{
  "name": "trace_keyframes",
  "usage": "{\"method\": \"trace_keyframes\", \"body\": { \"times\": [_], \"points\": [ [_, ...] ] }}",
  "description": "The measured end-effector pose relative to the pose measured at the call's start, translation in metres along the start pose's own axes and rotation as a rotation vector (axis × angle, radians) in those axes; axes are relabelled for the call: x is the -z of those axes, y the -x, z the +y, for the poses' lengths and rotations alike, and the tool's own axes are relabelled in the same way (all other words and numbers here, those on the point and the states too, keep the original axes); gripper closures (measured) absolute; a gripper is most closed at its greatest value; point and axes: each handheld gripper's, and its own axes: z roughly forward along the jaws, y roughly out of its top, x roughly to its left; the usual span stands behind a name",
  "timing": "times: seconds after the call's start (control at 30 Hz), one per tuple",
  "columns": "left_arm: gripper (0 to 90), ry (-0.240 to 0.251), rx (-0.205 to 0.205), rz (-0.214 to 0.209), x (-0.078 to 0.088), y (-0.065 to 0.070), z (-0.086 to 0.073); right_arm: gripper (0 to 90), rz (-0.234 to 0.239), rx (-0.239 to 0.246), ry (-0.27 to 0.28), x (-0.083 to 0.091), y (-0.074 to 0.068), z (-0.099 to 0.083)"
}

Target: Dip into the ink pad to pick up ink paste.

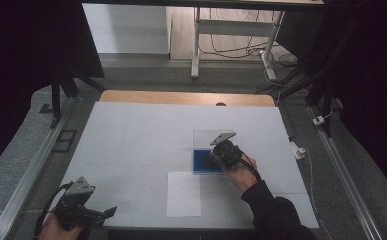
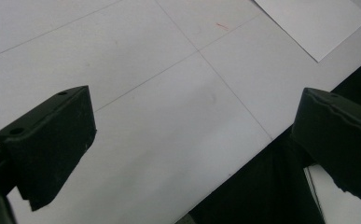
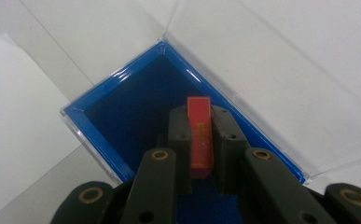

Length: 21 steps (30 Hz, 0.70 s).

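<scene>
Right gripper (image 3: pixel 200 140) over box (image 3: pixel 99 116); paper sheet (image 1: pixel 183 194) just before box.

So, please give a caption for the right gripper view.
Right gripper shut on red block above open blue case.

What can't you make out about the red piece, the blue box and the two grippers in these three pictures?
- Red piece: lower end hidden between the right gripper jaws, right gripper view; markings too blurred.
- Blue box: right part covered by the hand, high view.
- Left gripper: right jaw cut by the frame edge, left gripper view.
</scene>
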Motion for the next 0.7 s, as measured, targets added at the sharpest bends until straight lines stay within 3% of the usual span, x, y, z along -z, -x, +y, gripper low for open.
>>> {"method": "trace_keyframes", "body": {
  "times": [0.17,0.23,0.47,0.7],
  "points": [
    [0.0,-0.001,-0.001,0.000,0.000,0.000,0.000,80.1,0.103,-0.132,0.039,0.000,0.018,-0.008],
    [0.0,0.000,0.000,0.000,0.000,0.000,0.000,80.1,0.126,-0.160,0.049,-0.001,0.022,-0.010],
    [0.0,0.000,0.000,0.001,0.000,0.000,0.000,80.0,0.061,-0.077,0.041,0.000,0.010,-0.007],
    [0.1,0.002,0.003,0.000,0.000,0.000,0.000,79.8,0.061,-0.076,0.034,0.001,0.011,-0.006]
  ]
}}
